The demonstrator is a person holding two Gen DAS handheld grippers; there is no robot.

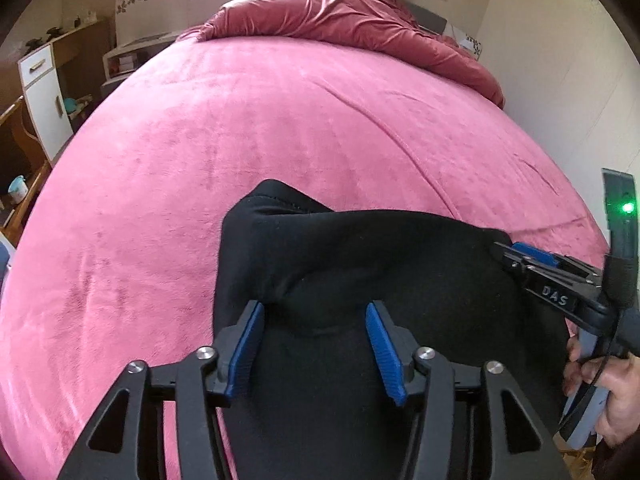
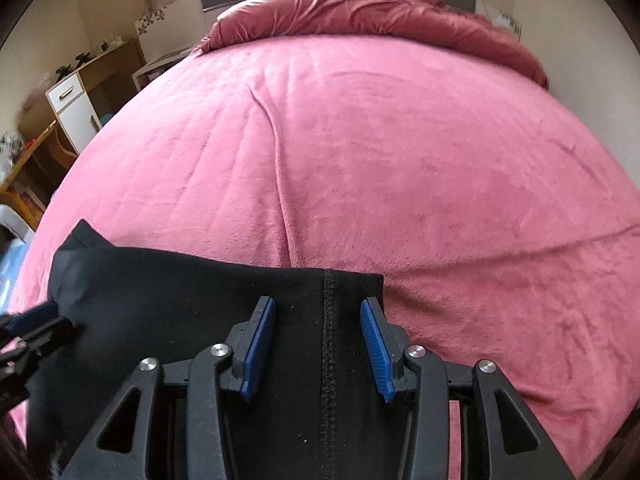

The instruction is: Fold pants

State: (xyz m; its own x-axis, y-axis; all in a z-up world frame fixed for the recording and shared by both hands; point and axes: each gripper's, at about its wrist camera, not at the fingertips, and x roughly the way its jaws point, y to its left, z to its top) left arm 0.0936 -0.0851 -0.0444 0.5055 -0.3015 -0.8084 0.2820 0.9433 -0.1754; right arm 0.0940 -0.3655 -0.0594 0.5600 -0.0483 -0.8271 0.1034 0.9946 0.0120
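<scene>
Black pants (image 1: pixel 360 264) lie on the near part of a pink bed blanket (image 1: pixel 280 128). My left gripper (image 1: pixel 316 312) is open, its blue pads on either side of a raised bunch of the fabric. The right gripper (image 1: pixel 520 254) shows at the right edge of the left wrist view, at the pants' right corner. In the right wrist view the pants (image 2: pixel 200 304) lie flat, a stitched seam (image 2: pixel 329 340) running between the open pads of my right gripper (image 2: pixel 318 312). The left gripper (image 2: pixel 36 320) shows at that view's left edge, by the pants' left corner.
A crumpled dark-red duvet (image 1: pixel 340 16) lies at the far end of the bed. A white cabinet (image 1: pixel 44 96) and wooden shelves (image 1: pixel 20 152) stand left of the bed. A wall (image 1: pixel 560 60) runs along the right side. A hand (image 1: pixel 600 392) holds the right gripper.
</scene>
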